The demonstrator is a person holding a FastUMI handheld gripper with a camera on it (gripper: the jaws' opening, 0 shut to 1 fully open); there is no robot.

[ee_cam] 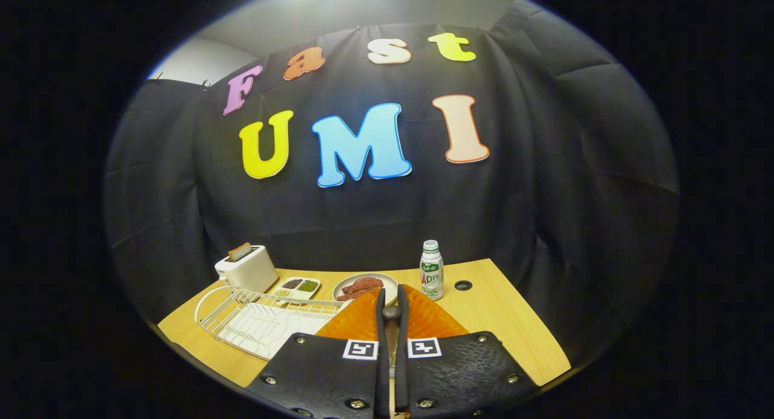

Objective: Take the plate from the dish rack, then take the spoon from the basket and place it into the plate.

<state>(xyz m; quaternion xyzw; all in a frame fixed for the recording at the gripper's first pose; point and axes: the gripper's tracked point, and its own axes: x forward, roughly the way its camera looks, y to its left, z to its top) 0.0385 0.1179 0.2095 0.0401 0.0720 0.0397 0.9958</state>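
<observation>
Here your gripper (392,322) has its fingers (338,370) nearly together, clamped on a dark spoon handle whose rounded end (391,312) shows in the narrow gap. Just under and ahead of the fingers lies the orange plate (432,319) on the wooden table (508,328). To the left sits the white dish rack (254,319). Farther off you have a toaster (247,269), a small tray (297,286), a bowl of meat (363,286), and, to the right, a bottle (432,271).
</observation>
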